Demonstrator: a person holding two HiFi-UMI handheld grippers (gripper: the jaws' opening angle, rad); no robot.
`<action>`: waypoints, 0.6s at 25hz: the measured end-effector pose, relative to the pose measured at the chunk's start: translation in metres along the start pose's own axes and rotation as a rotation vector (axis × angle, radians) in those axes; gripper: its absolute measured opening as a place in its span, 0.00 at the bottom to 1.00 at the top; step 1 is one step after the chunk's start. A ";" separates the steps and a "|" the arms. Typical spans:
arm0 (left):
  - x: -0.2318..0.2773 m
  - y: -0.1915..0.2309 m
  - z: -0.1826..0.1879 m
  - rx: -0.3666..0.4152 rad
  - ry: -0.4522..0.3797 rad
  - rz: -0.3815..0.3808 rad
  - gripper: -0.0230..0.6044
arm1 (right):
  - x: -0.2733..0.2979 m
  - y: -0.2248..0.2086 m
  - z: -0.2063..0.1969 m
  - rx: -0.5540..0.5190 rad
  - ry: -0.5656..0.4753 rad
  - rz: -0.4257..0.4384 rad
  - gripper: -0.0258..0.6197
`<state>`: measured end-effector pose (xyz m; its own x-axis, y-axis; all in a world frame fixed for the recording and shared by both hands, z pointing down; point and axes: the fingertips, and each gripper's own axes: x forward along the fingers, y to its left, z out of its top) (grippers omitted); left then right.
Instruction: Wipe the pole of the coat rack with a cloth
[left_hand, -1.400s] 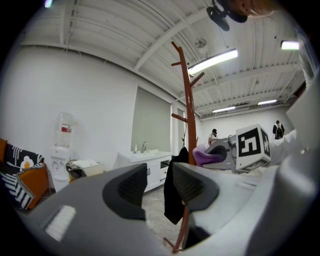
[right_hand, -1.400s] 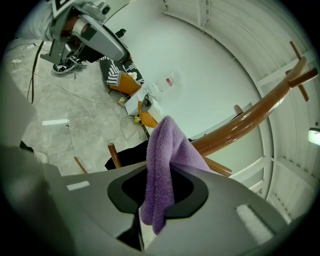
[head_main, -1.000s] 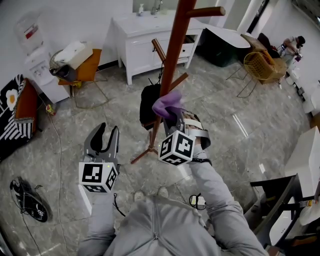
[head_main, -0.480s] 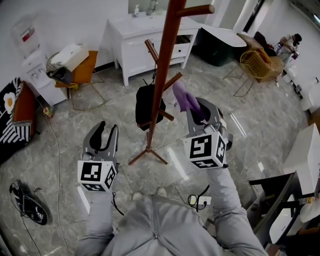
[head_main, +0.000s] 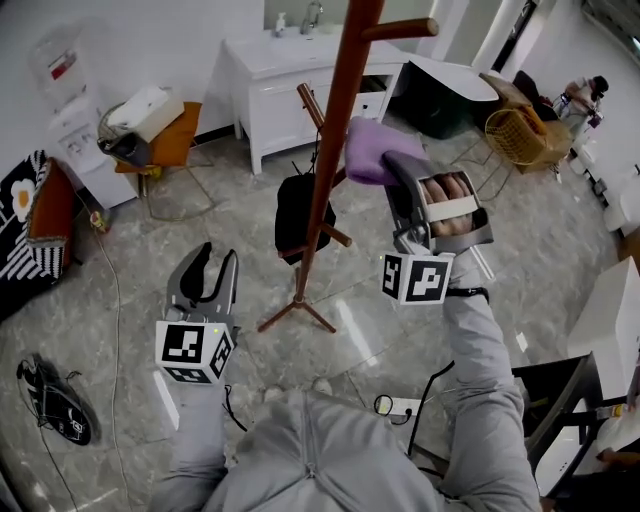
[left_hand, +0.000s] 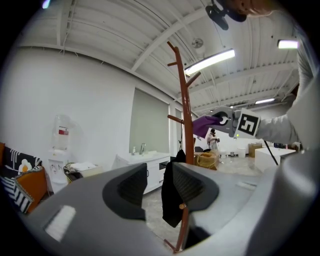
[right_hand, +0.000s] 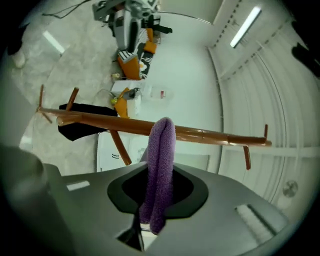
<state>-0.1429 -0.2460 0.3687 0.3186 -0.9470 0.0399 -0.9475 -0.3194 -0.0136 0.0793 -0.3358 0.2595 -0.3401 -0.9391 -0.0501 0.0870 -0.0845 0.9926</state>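
Observation:
The brown wooden coat rack pole (head_main: 331, 140) stands mid-room, with a black bag (head_main: 296, 205) hanging from a lower peg. My right gripper (head_main: 398, 168) is raised at the pole's right side, shut on a folded purple cloth (head_main: 371, 150). The cloth's free end reaches the pole. In the right gripper view the cloth (right_hand: 160, 160) sticks out between the jaws and crosses the pole (right_hand: 115, 121). My left gripper (head_main: 213, 266) hangs low and left of the rack's base, open and holding nothing. The left gripper view shows the pole (left_hand: 187, 125), the cloth (left_hand: 204, 125) and the right gripper (left_hand: 229, 120).
A white vanity cabinet (head_main: 290, 70) stands behind the rack. An orange chair (head_main: 170, 140) and a water dispenser (head_main: 70, 115) are at the back left, a yellow wire chair (head_main: 520, 130) at the back right. The rack's feet (head_main: 300, 312) spread over the marble floor. A black object (head_main: 55, 410) lies at the lower left.
My right gripper drew away from the lower pole with the cloth, then rose and came back beside the pole higher up. The left gripper has stayed where it was.

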 end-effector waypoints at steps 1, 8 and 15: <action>-0.001 0.002 0.000 -0.001 0.001 0.007 0.30 | 0.004 0.006 0.003 -0.044 -0.016 0.014 0.13; -0.007 0.013 -0.006 -0.008 0.014 0.044 0.30 | 0.022 0.057 0.015 -0.292 -0.091 0.111 0.13; -0.005 0.015 -0.009 -0.011 0.021 0.058 0.30 | 0.026 0.085 0.018 -0.435 -0.110 0.186 0.13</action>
<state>-0.1591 -0.2455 0.3768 0.2627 -0.9630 0.0600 -0.9646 -0.2635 -0.0057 0.0611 -0.3616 0.3446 -0.3767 -0.9125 0.1594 0.5313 -0.0719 0.8442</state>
